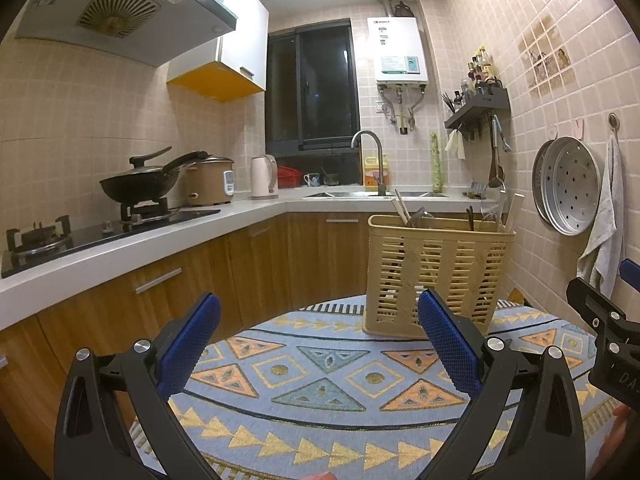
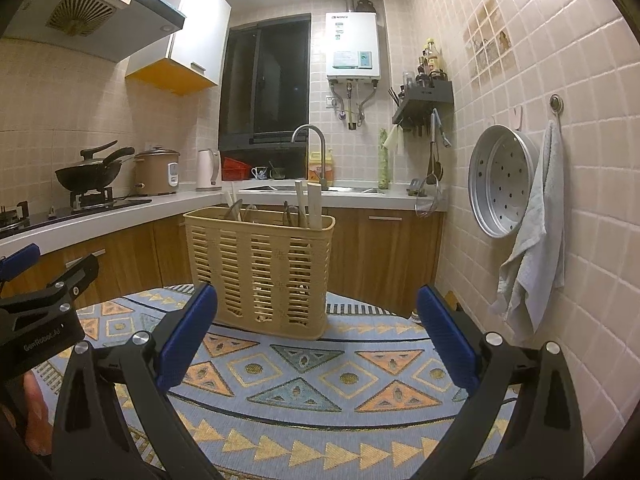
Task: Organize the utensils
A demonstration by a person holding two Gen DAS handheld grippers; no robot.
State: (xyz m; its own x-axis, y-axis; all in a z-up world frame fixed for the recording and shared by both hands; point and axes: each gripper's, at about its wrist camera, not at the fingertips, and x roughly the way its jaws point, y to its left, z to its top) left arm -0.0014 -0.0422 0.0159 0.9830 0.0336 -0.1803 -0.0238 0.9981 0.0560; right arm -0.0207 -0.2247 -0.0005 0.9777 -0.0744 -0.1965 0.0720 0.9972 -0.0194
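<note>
Patterned tablecloth (image 2: pixel 320 380): 1 utensil basket (image 2: pixel 260 268), 2 grippers, jaws spread.

Utensil basket on cloth-covered counter, kitchen behind.
The basket (image 2: pixel 259 268) stands upright at the far side of the patterned cloth (image 2: pixel 320 396), utensils (image 2: pixel 308 204) standing in it. Left tongs (image 1: pixel 320 344) and right tongs (image 2: pixel 318 344) sit before it. Behind are the sink (image 2: pixel 312 189) and, at left, the wok (image 2: pixel 90 174) on the stove (image 2: pixel 80 206).

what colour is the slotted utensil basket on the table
Pale yellow-beige plastic; the utensil basket shows best in the right wrist view.
</note>
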